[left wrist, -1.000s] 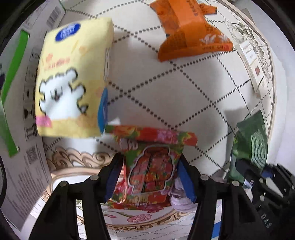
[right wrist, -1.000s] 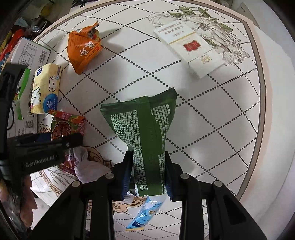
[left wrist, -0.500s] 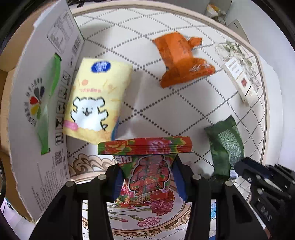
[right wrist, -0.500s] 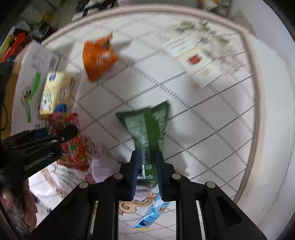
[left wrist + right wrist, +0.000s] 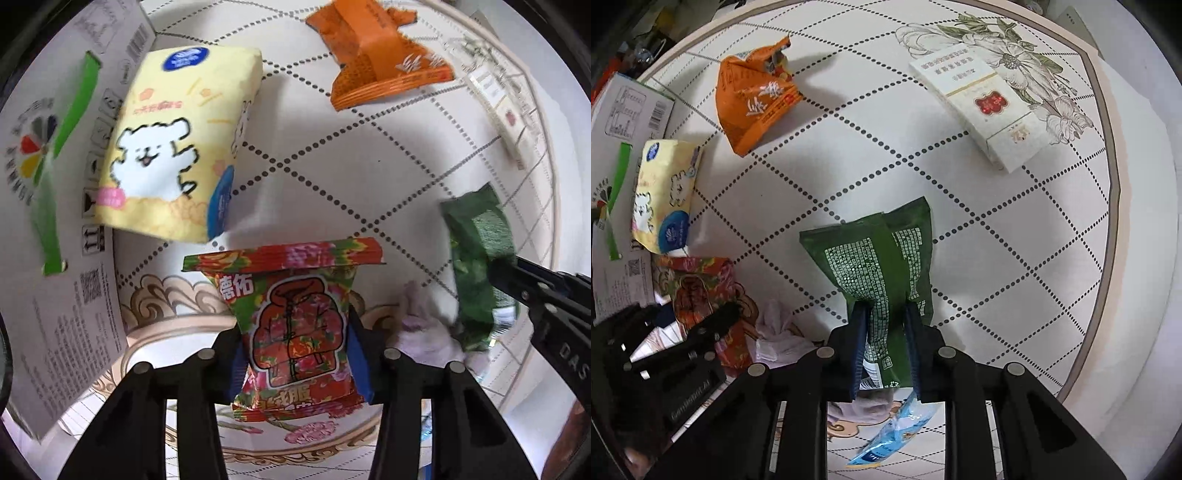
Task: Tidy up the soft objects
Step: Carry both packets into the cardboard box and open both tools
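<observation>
Left tool (image 5: 295, 354) grips floral packet (image 5: 295, 325) — right tool (image 5: 884, 347) grips green pouch (image 5: 875, 258); yellow pack (image 5: 173, 147) near.

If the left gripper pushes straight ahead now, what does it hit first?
Probably the yellow tissue pack with the white bear; the left gripper already clamps the red floral packet, whose top edge leads. Depth unclear.

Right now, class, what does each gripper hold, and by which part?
Left gripper pinches the red pack across its lower half. Right gripper pinches the green pack near its bottom end.
</observation>
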Motion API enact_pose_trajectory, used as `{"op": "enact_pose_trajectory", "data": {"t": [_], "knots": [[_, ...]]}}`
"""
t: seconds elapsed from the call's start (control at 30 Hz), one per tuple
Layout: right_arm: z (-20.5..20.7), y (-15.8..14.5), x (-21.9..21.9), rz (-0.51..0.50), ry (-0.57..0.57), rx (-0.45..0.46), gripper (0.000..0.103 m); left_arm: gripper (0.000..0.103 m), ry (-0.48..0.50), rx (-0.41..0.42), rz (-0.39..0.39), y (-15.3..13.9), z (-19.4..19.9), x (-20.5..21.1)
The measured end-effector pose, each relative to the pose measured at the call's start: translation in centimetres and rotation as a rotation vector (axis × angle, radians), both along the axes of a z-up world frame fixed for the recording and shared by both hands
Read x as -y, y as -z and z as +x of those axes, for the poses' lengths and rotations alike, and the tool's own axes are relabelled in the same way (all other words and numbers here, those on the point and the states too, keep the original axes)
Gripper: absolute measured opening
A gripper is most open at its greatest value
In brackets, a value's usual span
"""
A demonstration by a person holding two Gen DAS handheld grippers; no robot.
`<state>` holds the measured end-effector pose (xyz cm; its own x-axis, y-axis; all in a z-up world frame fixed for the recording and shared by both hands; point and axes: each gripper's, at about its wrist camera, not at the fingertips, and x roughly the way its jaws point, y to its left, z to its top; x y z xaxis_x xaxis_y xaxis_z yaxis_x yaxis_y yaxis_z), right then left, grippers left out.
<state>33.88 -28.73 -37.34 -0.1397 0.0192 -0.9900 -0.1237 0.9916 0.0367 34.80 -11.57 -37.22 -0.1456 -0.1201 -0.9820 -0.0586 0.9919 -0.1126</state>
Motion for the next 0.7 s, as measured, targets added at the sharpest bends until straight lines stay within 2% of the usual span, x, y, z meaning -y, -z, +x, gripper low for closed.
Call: {"op": "enact_pose_trajectory", "data": {"t": [0.1, 0.2, 0.37, 0.4, 0.43, 0.5, 0.53, 0.57, 0.6, 0.7], "knots": [[-0.7, -1.4, 1.1, 0.048, 0.041, 0.026, 0.015, 0.043, -0.013, 0.042, -0.015, -1.9, -0.3, 0.0], [-1.5, -3.4, 2.0, 0.094, 0.072, 0.068, 0.014, 0.043, -0.038, 0.086, -0.058, -5.7, -0.6, 0.1], [-2.9, -8.9, 1.7, 0.184, 0.08, 0.144, 0.014, 0.043, -0.074, 0.196, -0.121, -11.3, -2.3, -1.7], [-3.0, -10.0, 1.5, 0.199, 0.077, 0.162, 0.014, 0.043, -0.079, 0.228, -0.129, -13.3, -2.4, -2.3], [-3.3, -11.6, 1.0, 0.223, 0.077, 0.183, 0.014, 0.043, -0.081, 0.248, -0.132, -12.7, -4.4, -4.5], [-3.1, -12.9, -1.8, 0.259, 0.076, 0.202, 0.014, 0.043, -0.086, 0.289, -0.137, -14.4, -5.0, -6.2], [-3.1, -13.6, -2.8, 0.284, 0.075, 0.211, 0.014, 0.043, -0.085, 0.314, -0.135, -16.0, -4.9, -7.4], [-3.1, -15.1, -4.3, 0.317, 0.073, 0.225, 0.014, 0.043, -0.084, 0.328, -0.132, -16.6, -5.3, -8.6], [-3.2, -15.3, -5.3, 0.329, 0.066, 0.234, 0.014, 0.043, -0.089, 0.341, -0.13, -16.3, -5.0, -9.9], [-2.8, -17.7, -10.3, 0.362, 0.039, 0.266, 0.014, 0.043, -0.099, 0.361, -0.119, -18.8, -4.2, -15.4]]}}
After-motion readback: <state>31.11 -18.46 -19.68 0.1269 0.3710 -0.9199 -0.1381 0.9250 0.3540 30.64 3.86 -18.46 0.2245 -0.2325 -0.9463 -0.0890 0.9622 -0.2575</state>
